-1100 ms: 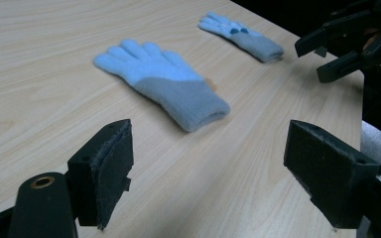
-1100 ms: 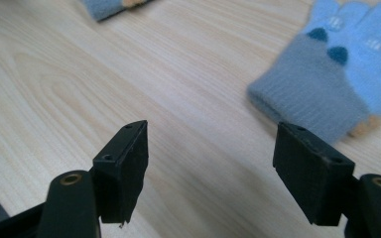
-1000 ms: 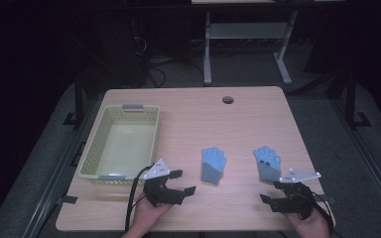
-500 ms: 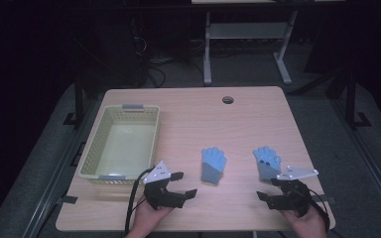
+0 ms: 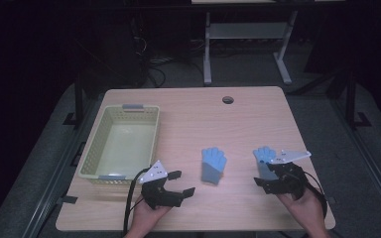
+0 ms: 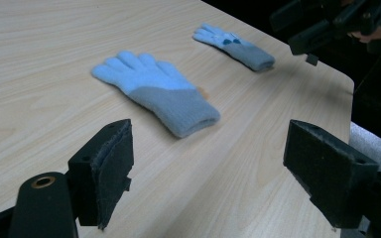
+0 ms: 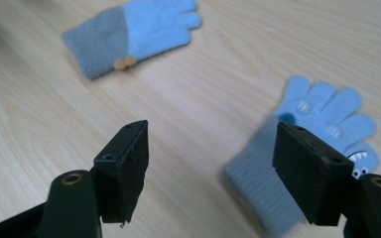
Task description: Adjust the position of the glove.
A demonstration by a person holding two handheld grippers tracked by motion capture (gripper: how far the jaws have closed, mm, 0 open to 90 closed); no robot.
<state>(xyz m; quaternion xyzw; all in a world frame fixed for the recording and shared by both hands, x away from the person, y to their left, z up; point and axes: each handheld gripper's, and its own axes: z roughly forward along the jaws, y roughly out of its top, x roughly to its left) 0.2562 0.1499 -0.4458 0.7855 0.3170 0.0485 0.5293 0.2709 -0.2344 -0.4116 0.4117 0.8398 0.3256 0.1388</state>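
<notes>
High view: along the table's (image 5: 258,106) near edge both claws are spread wide and hold nothing, the left gripper (image 5: 176,184) aimed at the middle glove (image 5: 213,166), the right gripper (image 5: 268,179) just short of the right-hand glove's (image 5: 264,157) cuff. This looks like the approach step; next, each should close on a cuff. Farther back, the basket (image 5: 146,133) sits by the left edge.

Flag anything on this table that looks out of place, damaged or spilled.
Nothing stands out. Two blue gloves, the middle glove and the right glove, lie flat and intact on the table; the basket sits upright.
</notes>
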